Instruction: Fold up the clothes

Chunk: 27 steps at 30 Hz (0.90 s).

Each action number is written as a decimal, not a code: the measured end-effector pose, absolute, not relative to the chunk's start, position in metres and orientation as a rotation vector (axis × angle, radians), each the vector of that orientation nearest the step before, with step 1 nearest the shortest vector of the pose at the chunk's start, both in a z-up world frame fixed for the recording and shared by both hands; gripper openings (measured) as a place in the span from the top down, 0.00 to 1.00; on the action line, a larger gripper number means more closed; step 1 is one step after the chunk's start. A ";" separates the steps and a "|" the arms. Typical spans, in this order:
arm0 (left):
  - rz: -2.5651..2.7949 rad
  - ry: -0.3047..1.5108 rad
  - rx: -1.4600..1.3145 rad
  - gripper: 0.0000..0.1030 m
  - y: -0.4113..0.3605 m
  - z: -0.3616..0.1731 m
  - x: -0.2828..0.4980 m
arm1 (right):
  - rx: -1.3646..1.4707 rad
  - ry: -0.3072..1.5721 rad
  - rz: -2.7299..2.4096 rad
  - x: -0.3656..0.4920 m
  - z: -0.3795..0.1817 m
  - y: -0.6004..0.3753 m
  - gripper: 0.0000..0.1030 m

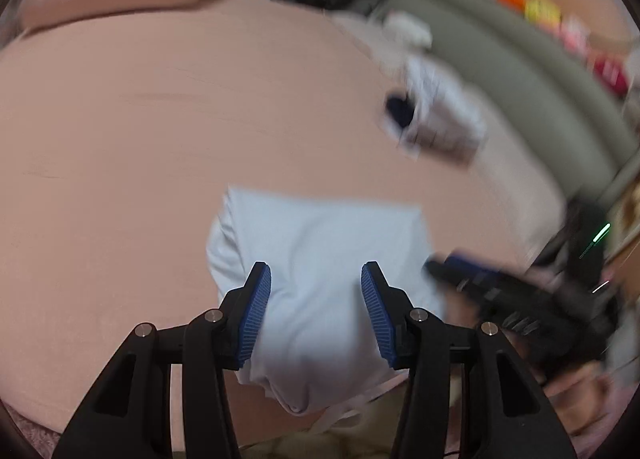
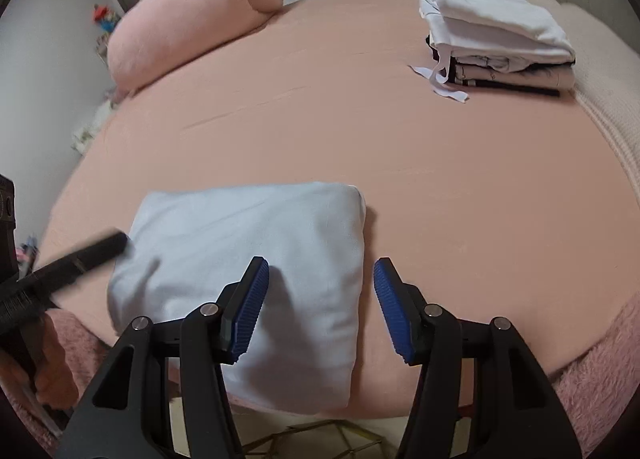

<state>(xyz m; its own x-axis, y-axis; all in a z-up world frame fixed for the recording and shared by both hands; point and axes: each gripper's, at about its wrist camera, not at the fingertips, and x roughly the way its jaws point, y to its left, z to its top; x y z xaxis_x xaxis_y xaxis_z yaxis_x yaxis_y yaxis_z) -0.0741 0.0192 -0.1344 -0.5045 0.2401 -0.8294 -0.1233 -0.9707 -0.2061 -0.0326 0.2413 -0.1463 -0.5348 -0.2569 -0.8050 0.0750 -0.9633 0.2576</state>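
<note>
Pale blue and folded into a rough square, the garment lies on the pink bed sheet in the lower middle of the right wrist view. At the left edge of that view the left gripper reaches in, blurred, its tip at the garment's left edge. The right gripper hovers in the lower centre with its jaws spread and nothing between them; its left finger is over the garment, its right finger over bare sheet. A stack of folded clothes sits well apart at the upper right. In the left wrist view, the left gripper is likewise spread wide and empty above the garment.
</note>
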 end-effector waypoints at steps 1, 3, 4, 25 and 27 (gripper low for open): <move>2.549 -0.117 -1.446 0.52 0.028 -0.136 -0.076 | 1.408 -0.269 -2.578 -0.035 -0.147 0.238 0.45; 2.569 -0.117 -1.469 0.50 0.020 -0.138 -0.075 | 1.452 -0.276 -2.576 -0.034 -0.152 0.246 0.45; 2.554 -0.196 -1.467 0.50 0.010 -0.137 -0.075 | 1.456 -0.302 -2.561 -0.033 -0.154 0.248 0.45; 2.257 -0.758 -1.441 0.35 -0.010 -0.171 -0.079 | 1.521 -0.651 -2.248 -0.034 -0.179 0.284 0.36; 2.317 -0.745 -1.417 0.35 -0.013 -0.163 -0.080 | 1.475 -0.786 -2.124 -0.030 -0.177 0.287 0.36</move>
